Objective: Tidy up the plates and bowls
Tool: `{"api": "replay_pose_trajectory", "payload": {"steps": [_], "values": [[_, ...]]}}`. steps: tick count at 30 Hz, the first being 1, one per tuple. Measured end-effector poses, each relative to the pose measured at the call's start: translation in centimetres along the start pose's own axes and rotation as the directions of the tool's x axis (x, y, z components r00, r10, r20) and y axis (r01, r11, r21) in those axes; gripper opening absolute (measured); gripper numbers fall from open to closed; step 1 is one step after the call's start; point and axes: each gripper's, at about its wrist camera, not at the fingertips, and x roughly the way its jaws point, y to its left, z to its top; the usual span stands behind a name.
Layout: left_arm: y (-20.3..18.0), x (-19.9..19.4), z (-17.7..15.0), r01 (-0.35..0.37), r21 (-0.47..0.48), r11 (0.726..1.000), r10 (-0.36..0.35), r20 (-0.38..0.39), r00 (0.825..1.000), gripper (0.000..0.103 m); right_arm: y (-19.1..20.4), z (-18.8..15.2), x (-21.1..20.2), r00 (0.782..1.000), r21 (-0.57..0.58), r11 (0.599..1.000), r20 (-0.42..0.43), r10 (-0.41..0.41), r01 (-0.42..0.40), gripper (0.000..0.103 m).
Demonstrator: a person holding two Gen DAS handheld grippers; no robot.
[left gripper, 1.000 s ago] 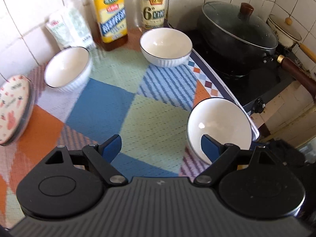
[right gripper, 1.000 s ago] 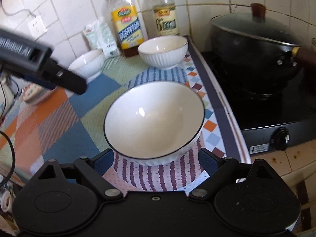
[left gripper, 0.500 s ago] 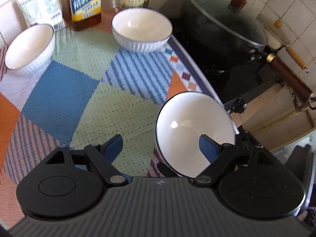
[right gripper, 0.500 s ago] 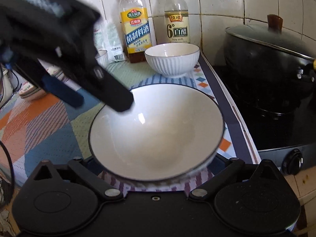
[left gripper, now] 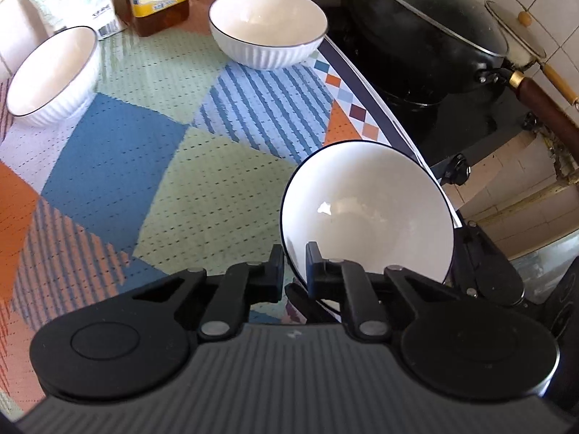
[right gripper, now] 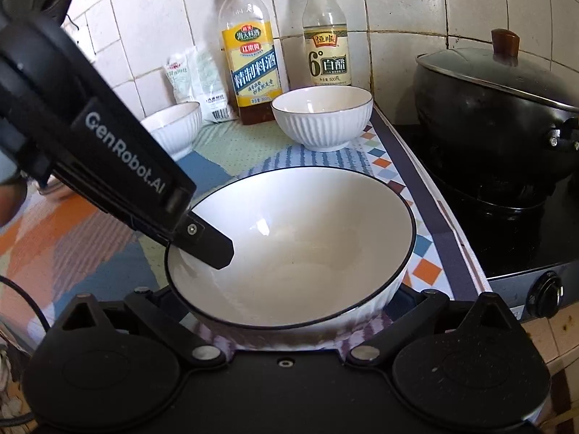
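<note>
A white bowl with a dark rim [left gripper: 365, 213] [right gripper: 293, 253] is held tilted near the counter's right edge. My left gripper [left gripper: 294, 264] is shut on its near-left rim, one finger inside and one outside; that gripper shows in the right wrist view [right gripper: 202, 238]. My right gripper [right gripper: 286, 307] stands wide around the bowl's underside, its fingertips hidden by the bowl. A second white ribbed bowl [left gripper: 267, 32] [right gripper: 322, 115] stands at the back. A third [left gripper: 50, 72] [right gripper: 173, 126] stands at the back left.
A patchwork mat [left gripper: 152, 166] covers the counter. Two bottles [right gripper: 253, 68] [right gripper: 327, 47] and a packet [right gripper: 197, 79] stand against the tiled wall. A black lidded pot [left gripper: 423, 32] [right gripper: 495, 108] sits on the stove at the right, with a knob [right gripper: 546, 293] below.
My left gripper has closed on the near bowl's rim. The bowl has come closer to my right gripper and tilted. The left camera has moved in toward the bowl.
</note>
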Motion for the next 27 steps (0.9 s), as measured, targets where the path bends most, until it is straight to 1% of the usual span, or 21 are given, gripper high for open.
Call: {"api": "replay_pose_trajectory", "payload": {"steps": [5,10,12,16,21,27], "values": [[1.3,-1.9,-0.6,-0.012,-0.027,1.000,0.013,0.015,1.000,0.011,1.6,0.5,-0.6,1.000,-0.035,0.999,0.014,0.027,-0.027,0.103],[3.2,-4.3,-1.8,-0.061,-0.068,0.996,0.064,0.031,0.998,0.011,4.1,1.3,-0.9,0.997,-0.091,0.993,0.007,0.082,-0.081,0.103],[4.3,-5.2,-2.3,-0.086,-0.086,0.993,0.088,0.021,0.996,0.011,5.6,1.7,-1.1,0.993,-0.127,0.985,-0.003,0.115,-0.115,0.103],[7.5,-7.0,-3.7,-0.111,-0.165,0.980,0.116,0.022,0.993,0.011,8.5,2.2,-0.7,0.984,-0.189,0.966,-0.018,0.179,-0.179,0.103],[12.0,-9.3,-5.7,-0.151,-0.262,0.953,0.162,0.021,0.987,0.011,13.3,2.8,0.4,0.963,-0.245,0.932,-0.049,0.264,-0.268,0.103],[18.8,-11.8,-8.0,-0.159,-0.349,0.923,0.172,0.006,0.985,0.011,19.9,3.6,2.0,0.941,-0.310,0.888,-0.095,0.326,-0.339,0.103]]}}
